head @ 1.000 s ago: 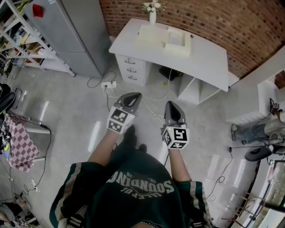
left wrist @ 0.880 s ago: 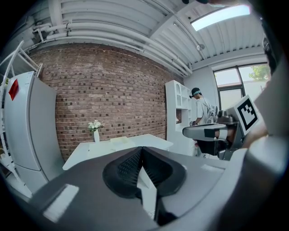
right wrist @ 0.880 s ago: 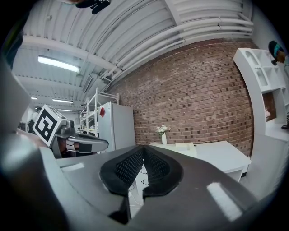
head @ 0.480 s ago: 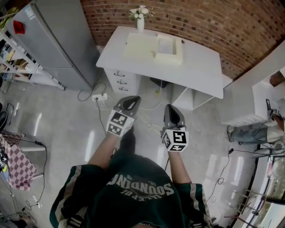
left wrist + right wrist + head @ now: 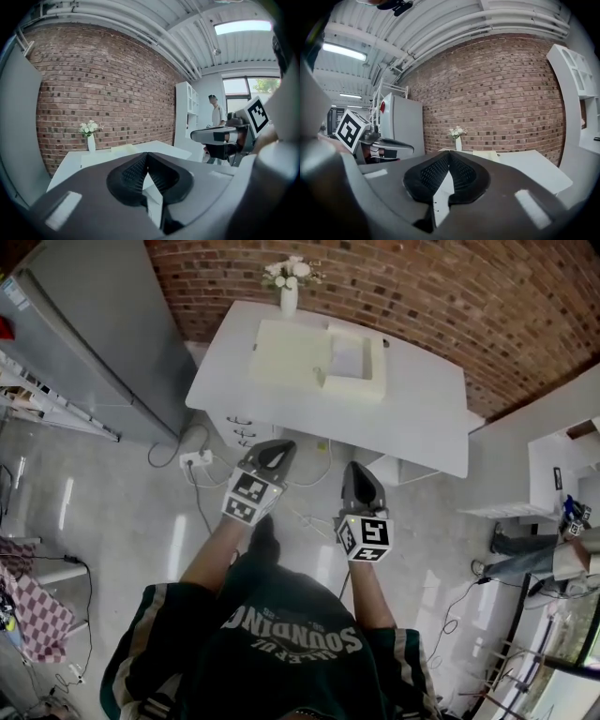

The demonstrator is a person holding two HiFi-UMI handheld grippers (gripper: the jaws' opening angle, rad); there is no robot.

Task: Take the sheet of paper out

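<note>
- black ribbed pads (image 5: 133,171) of the left gripper (image 5: 146,155) are pressed tight together, with nothing caught between them.
- the right gripper (image 5: 449,154) is clenched the same way, pad against pad, and holds nothing.
- in the head view both grippers hang side by side in the air over the grey floor (image 5: 141,512), just short of the front edge of the white desk (image 5: 412,409), and touch nothing.
- the desk stands against a brick wall (image 5: 422,296).
- a cream box (image 5: 286,343) lies open on the desk top: its flat lid (image 5: 281,334) is spread to the left, and its shallow tray (image 5: 378,371) sits right beside it.
- inside the tray lies a flat whitish layer that looks like the sheet of paper (image 5: 349,351); it is too small in the view to be sure.
- a white vase (image 5: 289,298) with pale flowers stands at the back edge of the desk, behind the box.
</note>
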